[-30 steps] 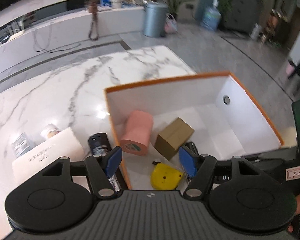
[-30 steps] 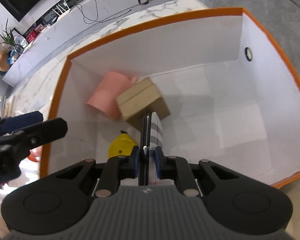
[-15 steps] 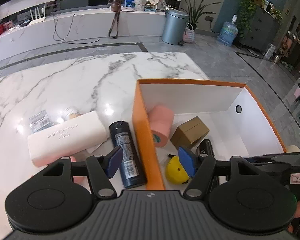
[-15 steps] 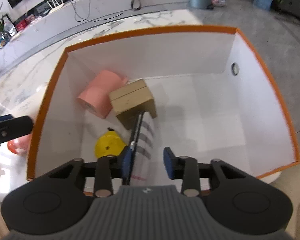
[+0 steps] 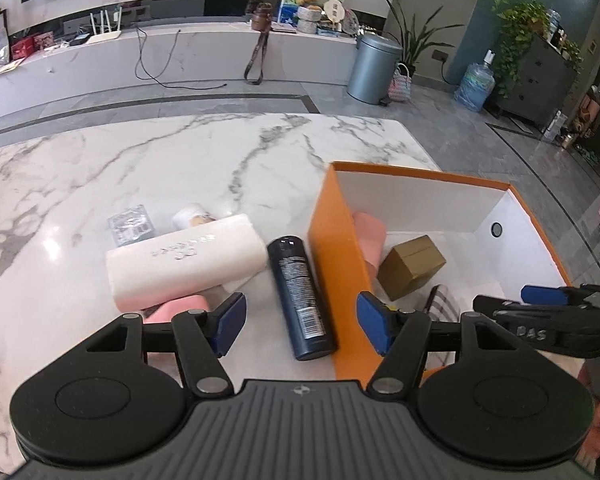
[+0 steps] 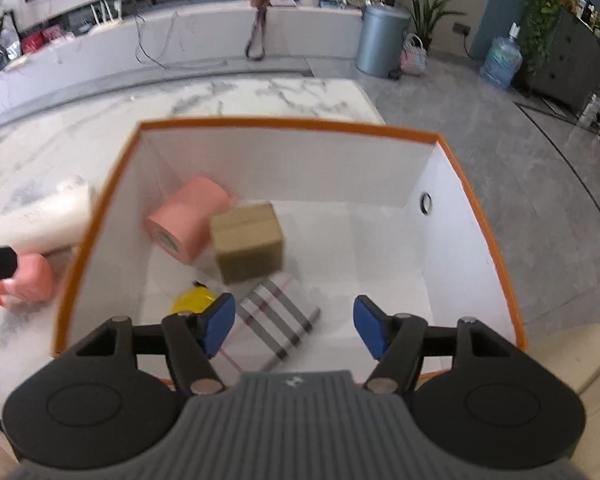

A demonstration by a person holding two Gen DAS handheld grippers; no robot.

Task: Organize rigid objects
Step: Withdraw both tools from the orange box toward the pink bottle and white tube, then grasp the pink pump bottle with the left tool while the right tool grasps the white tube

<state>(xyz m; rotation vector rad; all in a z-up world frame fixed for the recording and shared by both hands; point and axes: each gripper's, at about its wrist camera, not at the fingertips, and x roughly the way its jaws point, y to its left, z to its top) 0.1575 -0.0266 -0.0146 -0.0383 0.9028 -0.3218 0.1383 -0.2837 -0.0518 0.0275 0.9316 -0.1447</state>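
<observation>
An orange box [image 6: 287, 125] with white inner walls holds a pink roll [image 6: 187, 224], a brown carton [image 6: 247, 242], a yellow round object [image 6: 191, 304] and a flat plaid-patterned item [image 6: 275, 320] lying on its floor. My right gripper [image 6: 295, 329] is open and empty above the plaid item. My left gripper [image 5: 302, 322] is open and empty above a dark blue spray can [image 5: 300, 284] that lies on the marble table just left of the box wall [image 5: 340, 264].
A white rolled pack [image 5: 183, 260], a pink object [image 5: 179, 308] under it, a small jar [image 5: 191, 216] and a clear packet [image 5: 131, 224] lie left of the can. The right gripper shows in the left wrist view [image 5: 548, 312]. The table edge [image 6: 370, 100] runs behind the box.
My right gripper opened and let go of the plaid item, which now lies flat in the box. My left gripper moved left from over the box to over the spray can.
</observation>
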